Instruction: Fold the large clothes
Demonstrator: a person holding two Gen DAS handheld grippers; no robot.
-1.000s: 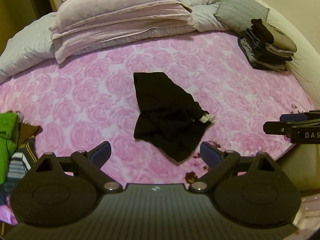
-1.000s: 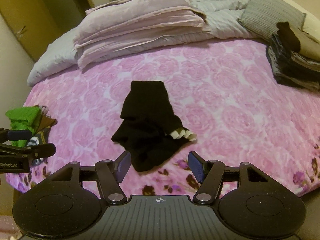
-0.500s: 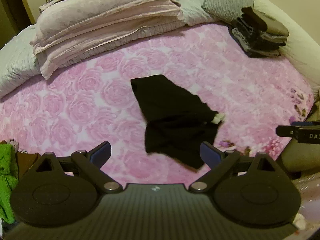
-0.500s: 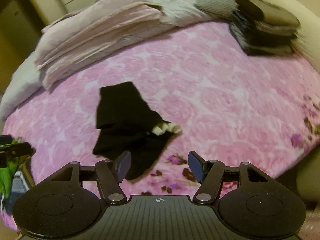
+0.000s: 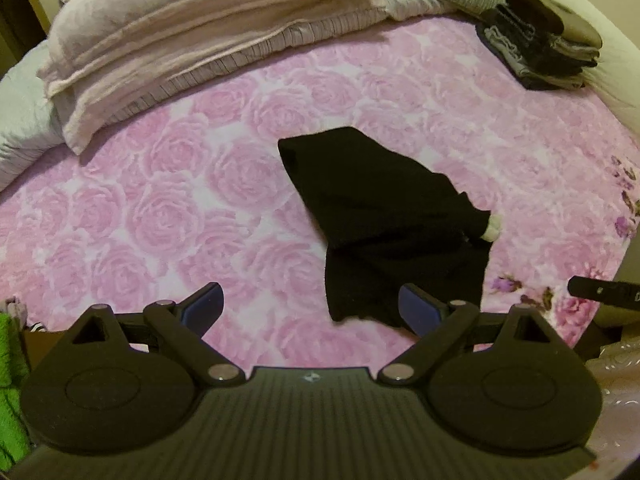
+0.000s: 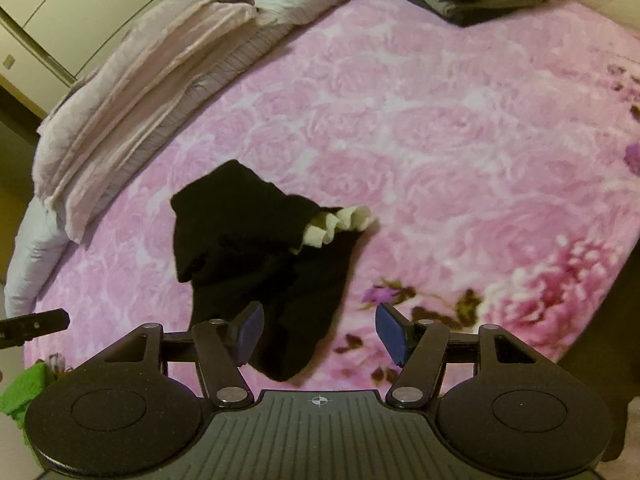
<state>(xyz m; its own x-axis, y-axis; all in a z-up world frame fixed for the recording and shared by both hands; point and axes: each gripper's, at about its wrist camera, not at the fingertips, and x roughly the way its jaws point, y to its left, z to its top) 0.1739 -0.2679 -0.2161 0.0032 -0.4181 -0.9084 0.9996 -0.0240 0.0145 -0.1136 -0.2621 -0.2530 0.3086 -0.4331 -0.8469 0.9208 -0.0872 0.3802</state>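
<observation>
Both tongs (spread wide) moved nearer the black garment [image 5: 384, 216].

No readable text anywhere. My left gripper [image 5: 310, 308] body carries only a small pale emblem at its front edge, too blurred to read. My right gripper [image 6: 319, 334] body has a small crosshair mark in the same spot, a symbol, no letters. The other gripper's tip seen at each frame's edge shows faint specks, not legible.
</observation>
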